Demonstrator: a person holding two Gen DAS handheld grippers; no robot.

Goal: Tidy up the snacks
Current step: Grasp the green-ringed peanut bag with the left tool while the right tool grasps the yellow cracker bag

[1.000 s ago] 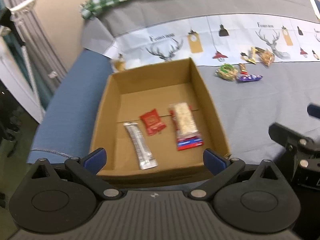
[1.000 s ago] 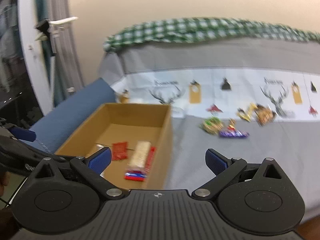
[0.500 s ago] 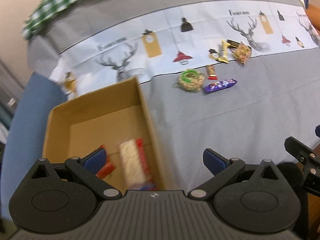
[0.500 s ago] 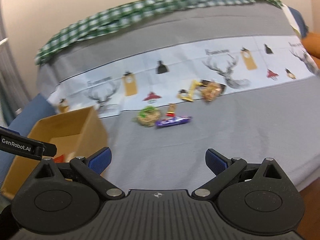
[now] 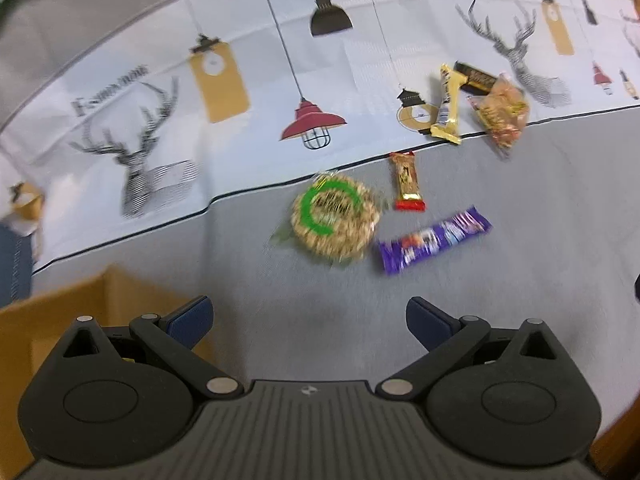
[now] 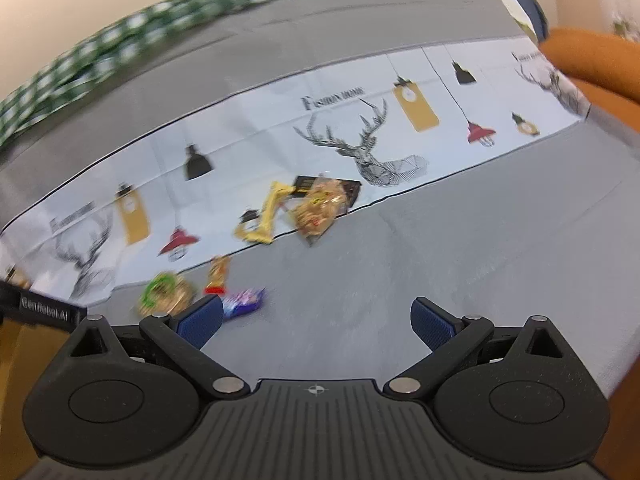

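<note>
Several snacks lie loose on the grey cloth. A round green-ringed cracker pack [image 5: 335,216] is nearest, with a purple bar [image 5: 434,239] to its right and a small red-ended bar [image 5: 407,181] behind. A yellow bar [image 5: 447,105], a dark bar [image 5: 475,77] and a clear nut bag [image 5: 502,113] lie farther back. The same snacks show in the right wrist view: cracker pack [image 6: 166,294], purple bar [image 6: 243,301], nut bag [image 6: 318,210]. My left gripper [image 5: 308,320] is open and empty, short of the cracker pack. My right gripper [image 6: 316,322] is open and empty. The cardboard box [image 5: 60,316] is at lower left.
A white printed runner [image 5: 248,80] with deer and lamps crosses the cloth behind the snacks. A green checked cloth [image 6: 120,44] lies along the back. An orange cushion [image 6: 592,56] is at the far right. The left gripper's body [image 6: 44,306] shows at the right view's left edge.
Both grippers have swung right, away from the box and toward the loose snacks. The box has slid to the lower left edge, its contents out of view. Both grippers stay open.
</note>
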